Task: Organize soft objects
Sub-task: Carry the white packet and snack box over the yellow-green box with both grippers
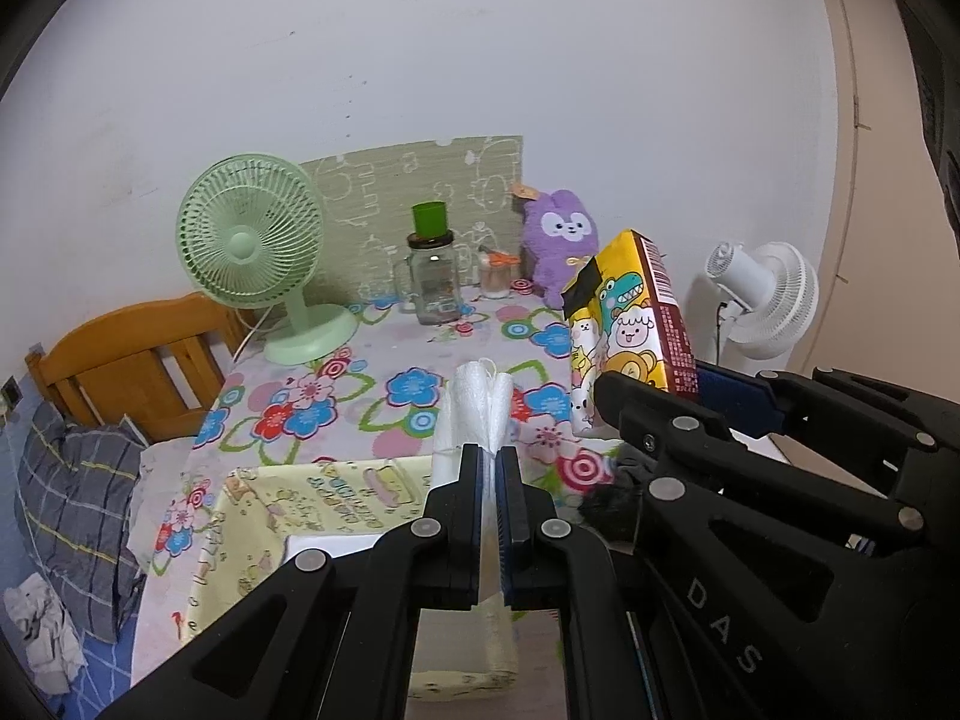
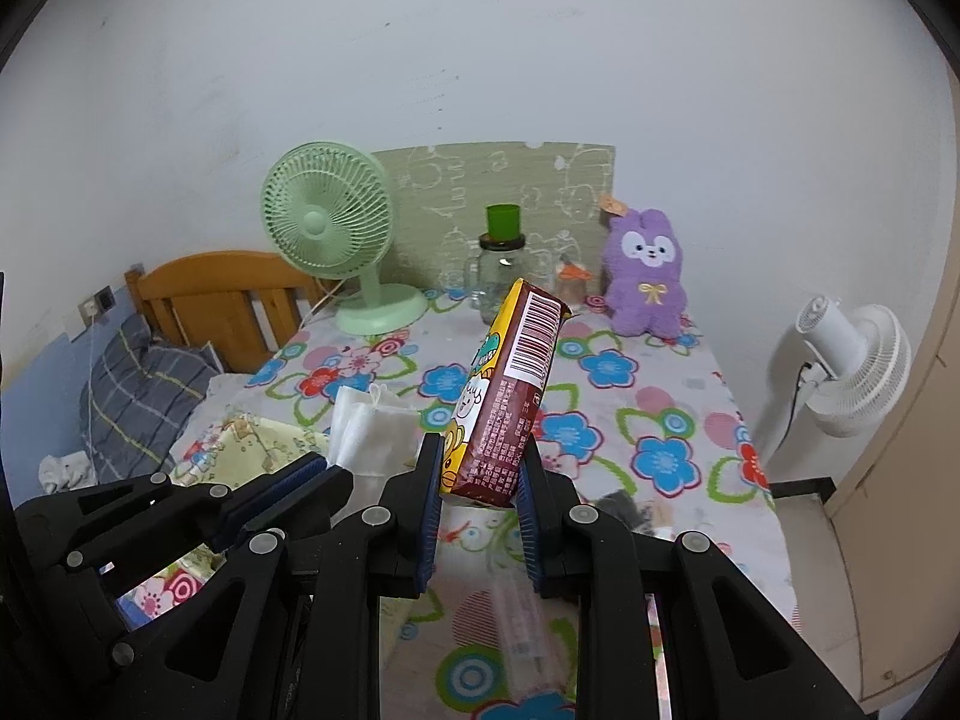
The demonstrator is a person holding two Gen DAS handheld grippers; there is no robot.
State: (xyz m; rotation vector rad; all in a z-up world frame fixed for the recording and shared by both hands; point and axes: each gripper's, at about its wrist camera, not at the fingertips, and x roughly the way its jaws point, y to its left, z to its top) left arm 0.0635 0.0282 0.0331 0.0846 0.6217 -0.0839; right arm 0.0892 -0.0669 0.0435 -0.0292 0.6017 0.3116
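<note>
Pinching a white tissue wad, the left gripper hovers over the yellow fabric bin at seven o'clock; the right gripper clamps a tissue pack by its bottom end, so it could tip out and miss the bin

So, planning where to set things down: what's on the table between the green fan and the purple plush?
In both views, a glass jar with a green cup on its lid, then a small glass, stand between the fan and plush.
</note>
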